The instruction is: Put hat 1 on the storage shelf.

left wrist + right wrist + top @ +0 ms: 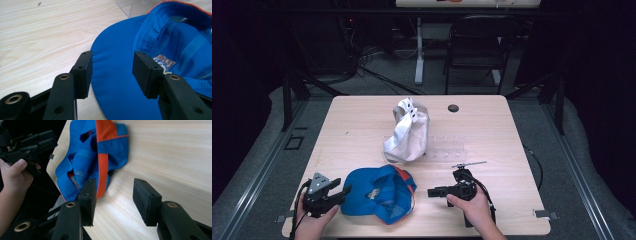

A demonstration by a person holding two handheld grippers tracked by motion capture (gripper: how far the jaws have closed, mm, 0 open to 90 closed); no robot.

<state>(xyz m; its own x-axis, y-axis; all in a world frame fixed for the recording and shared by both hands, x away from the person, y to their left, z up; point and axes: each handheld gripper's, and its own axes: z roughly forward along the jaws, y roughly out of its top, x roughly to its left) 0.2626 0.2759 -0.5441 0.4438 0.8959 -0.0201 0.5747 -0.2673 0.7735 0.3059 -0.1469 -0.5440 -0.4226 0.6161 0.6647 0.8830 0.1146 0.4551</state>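
Blue cap point(379, 193) is seen on the surface point(362, 120) near its front edge, between both tongs: left tongs point(346, 190) wide at its brim, right tongs point(430, 192) wide, just beside it, nothing held.

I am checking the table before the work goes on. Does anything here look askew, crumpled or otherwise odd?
Yes. The blue cap at the near edge lies upside down, its inside and label showing, its orange-striped crown crumpled. The white cap at mid-table is slumped and folded. A clear plastic sheet lies flat beside it, easy to miss. Nothing looks spilled or damaged.
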